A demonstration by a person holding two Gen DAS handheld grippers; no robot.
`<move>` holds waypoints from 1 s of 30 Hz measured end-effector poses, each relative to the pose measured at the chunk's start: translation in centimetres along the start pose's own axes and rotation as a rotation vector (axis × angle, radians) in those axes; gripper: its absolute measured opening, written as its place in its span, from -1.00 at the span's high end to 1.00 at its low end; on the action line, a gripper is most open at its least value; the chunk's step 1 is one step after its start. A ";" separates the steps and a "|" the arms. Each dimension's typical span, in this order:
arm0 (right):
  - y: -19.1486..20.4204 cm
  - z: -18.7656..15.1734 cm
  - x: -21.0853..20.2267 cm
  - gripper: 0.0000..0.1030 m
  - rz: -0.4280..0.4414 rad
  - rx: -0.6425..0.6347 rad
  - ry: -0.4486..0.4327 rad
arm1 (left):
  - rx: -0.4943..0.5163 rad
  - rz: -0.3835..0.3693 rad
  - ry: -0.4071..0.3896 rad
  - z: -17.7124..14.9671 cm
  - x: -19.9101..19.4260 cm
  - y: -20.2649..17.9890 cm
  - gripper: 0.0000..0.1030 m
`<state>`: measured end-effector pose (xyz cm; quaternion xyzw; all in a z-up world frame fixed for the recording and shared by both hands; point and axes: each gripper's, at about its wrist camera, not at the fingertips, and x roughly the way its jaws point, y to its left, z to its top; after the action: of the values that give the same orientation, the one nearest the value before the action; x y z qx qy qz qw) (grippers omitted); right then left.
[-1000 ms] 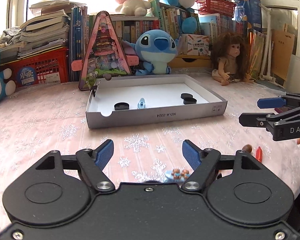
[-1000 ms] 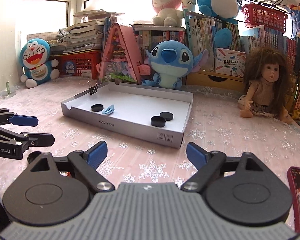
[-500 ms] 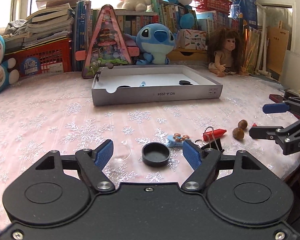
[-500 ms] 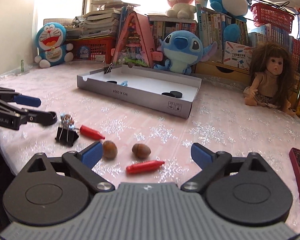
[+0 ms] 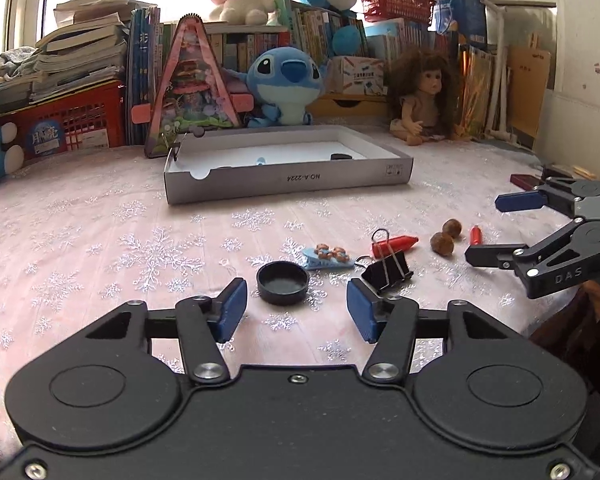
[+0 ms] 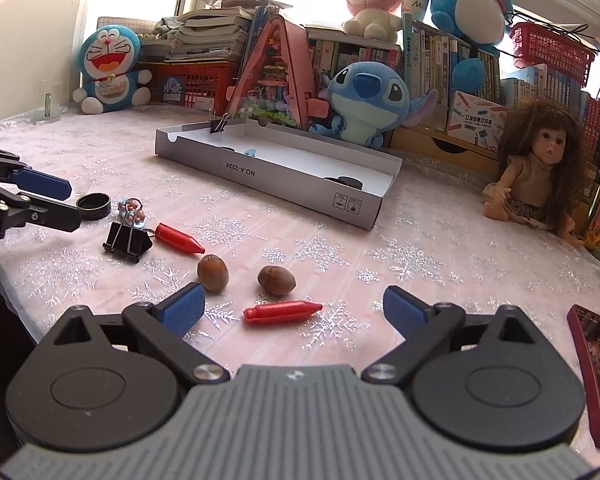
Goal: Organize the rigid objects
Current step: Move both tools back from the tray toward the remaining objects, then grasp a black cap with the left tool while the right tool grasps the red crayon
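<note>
Left wrist | left claw (image 5: 296, 311) spread wide, empty | black cap (image 5: 283, 283) on cloth just ahead, between its tips

Both grippers have dropped low and pulled back toward the near edge of the desk (image 5: 80, 248). The left gripper (image 5: 296, 310) now sits just behind the black cap (image 5: 283, 282), which was out of sight a second ago. The right gripper (image 6: 292, 310) now frames a red crayon (image 6: 283, 311), with two nuts (image 6: 213, 267) just ahead.

path to tray (image 5: 288, 178): bare cloth | binder clip (image 5: 388, 270) just beside left claw (image 5: 296, 312)
</note>
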<state>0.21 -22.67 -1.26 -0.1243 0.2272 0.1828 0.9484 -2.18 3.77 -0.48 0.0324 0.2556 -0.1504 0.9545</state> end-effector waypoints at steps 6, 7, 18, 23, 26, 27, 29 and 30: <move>-0.3 -0.1 0.1 -0.88 0.006 0.015 0.006 | -0.016 0.027 0.017 0.0 1.1 0.2 0.04; -0.3 -0.1 0.2 -0.87 0.007 0.018 0.009 | -0.015 0.029 0.016 0.0 1.2 0.2 0.04; -0.4 -0.1 0.4 -0.75 0.023 0.023 0.024 | 0.000 0.037 0.015 0.2 2.1 -0.3 0.18; -0.4 -0.1 0.6 -0.70 0.035 0.025 0.029 | 0.006 0.036 0.013 0.3 2.4 -0.4 0.22; -0.3 -0.1 0.7 -0.68 0.037 0.028 0.029 | 0.006 0.036 0.012 0.3 2.5 -0.5 0.26; -0.4 -0.1 0.7 -0.68 0.038 0.029 0.029 | 0.006 0.037 0.012 0.3 2.4 -0.4 0.27; -0.4 -0.1 0.7 -0.66 0.041 0.032 0.031 | 0.007 0.036 0.012 0.4 2.5 -0.5 0.29; -0.4 -0.1 0.7 -0.65 0.043 0.034 0.031 | 0.007 0.037 0.012 0.4 2.6 -0.5 0.29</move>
<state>0.86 -22.83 -1.60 -0.1061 0.2476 0.1973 0.9426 0.03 2.50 -1.40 0.0414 0.2600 -0.1335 0.9554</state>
